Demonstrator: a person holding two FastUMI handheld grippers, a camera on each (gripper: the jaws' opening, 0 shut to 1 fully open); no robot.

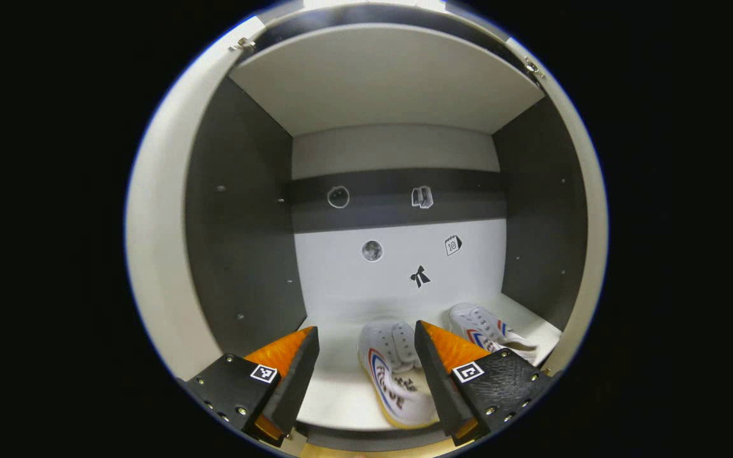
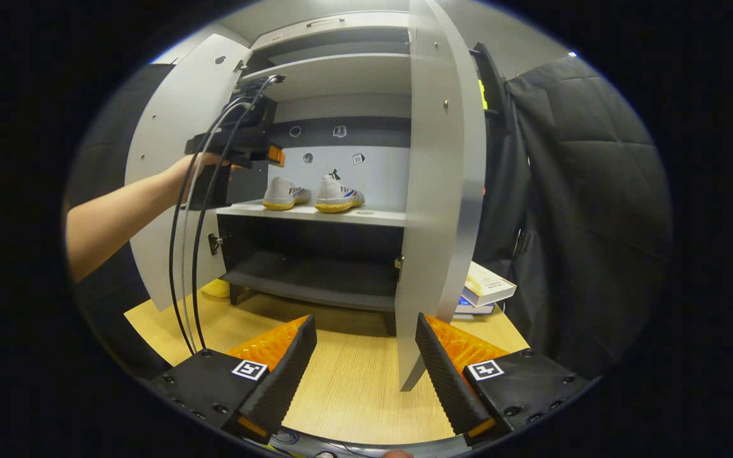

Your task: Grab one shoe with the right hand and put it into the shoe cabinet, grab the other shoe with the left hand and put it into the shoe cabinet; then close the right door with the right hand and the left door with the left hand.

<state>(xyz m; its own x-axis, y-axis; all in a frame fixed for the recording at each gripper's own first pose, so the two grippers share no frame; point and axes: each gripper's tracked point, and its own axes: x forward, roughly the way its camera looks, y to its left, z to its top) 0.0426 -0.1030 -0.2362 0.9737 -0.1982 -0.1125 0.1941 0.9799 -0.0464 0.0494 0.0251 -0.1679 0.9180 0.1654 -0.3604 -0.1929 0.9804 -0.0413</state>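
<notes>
Both sneakers (image 2: 312, 193) are set on the cabinet shelf (image 2: 366, 216); both tongs (image 1: 366, 369) (image 2: 366, 366) are held wide open, empty; the right door (image 2: 439, 191) is swung open.

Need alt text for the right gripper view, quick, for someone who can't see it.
Two white shoes sit side by side on the open shoe cabinet's shelf, both doors open. The left gripper, held by a hand, is at the cabinet's left; the right gripper hangs open near the right door.
</notes>
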